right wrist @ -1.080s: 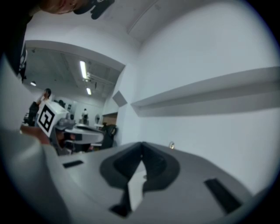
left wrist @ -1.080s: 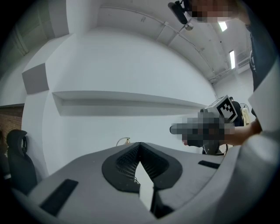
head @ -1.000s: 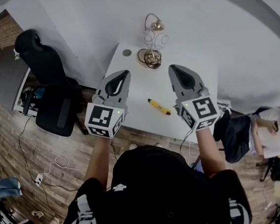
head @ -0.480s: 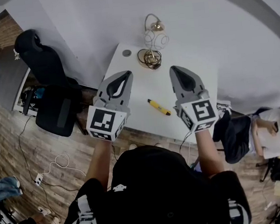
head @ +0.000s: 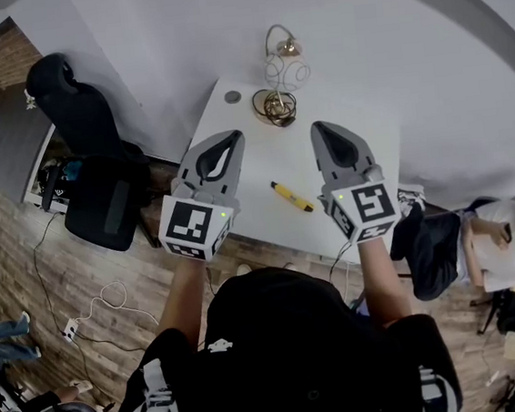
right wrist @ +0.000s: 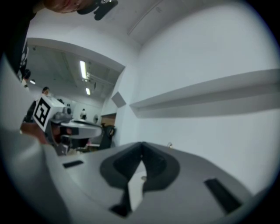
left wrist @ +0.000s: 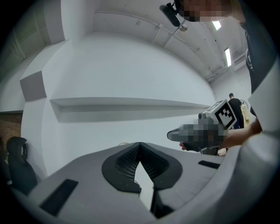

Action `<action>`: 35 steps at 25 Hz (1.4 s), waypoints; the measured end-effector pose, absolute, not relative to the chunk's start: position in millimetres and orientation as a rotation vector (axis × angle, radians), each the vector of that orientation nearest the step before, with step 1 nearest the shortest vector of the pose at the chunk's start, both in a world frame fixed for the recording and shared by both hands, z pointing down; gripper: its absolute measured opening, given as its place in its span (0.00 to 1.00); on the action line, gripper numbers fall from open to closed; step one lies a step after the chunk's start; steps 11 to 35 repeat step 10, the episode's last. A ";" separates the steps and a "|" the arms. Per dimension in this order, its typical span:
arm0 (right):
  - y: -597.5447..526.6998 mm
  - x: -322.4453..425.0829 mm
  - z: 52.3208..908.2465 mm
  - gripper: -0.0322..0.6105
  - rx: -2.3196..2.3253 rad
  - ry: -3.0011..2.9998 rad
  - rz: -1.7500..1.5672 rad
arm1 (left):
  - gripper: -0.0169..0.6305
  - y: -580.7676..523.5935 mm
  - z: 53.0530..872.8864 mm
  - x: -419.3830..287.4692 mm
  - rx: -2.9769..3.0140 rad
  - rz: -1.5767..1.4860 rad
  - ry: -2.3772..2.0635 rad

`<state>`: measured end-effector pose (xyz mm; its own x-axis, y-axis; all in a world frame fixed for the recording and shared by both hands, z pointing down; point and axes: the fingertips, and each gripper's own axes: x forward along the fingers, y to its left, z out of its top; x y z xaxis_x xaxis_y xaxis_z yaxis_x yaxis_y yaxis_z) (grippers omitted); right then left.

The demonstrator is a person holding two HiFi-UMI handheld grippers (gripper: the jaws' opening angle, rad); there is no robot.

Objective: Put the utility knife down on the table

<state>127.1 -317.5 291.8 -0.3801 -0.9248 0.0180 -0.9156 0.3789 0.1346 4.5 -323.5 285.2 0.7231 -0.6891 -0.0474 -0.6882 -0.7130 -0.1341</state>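
1. The utility knife [head: 292, 197] is shown in yellow.
2. The table [head: 361, 144] is rendered in plain white, as is the wall behind it.
3. The left gripper [head: 230, 137] and the right gripper [head: 317, 127] are cased in mid grey, with black ribbed pads.
4. The marker cubes [head: 195, 223] are printed with black squares on white; a small green light is seen on each.
5. The table lamp [head: 278, 98] is finished in gold, with pale wire loops.
6. A small disc [head: 232, 96] is coloured grey.
7. The office chair [head: 87, 154] is black.
8. The floor [head: 84, 292] is patterned in brown wood planks, crossed by white cables.
9. The person's garment [head: 291, 352] is black, marked in white at the sleeves.
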 end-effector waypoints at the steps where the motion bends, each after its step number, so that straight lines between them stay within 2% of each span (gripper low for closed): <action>1: -317.5 127.8 292.3 0.10 1.694 -2.529 -0.157 | 0.06 -323.8 285.3 4.8 -2.784 -0.008 1.120; 35: -316.3 131.1 297.5 0.10 1.695 -2.517 -0.145 | 0.06 -324.0 285.7 -0.6 -2.775 -0.009 1.140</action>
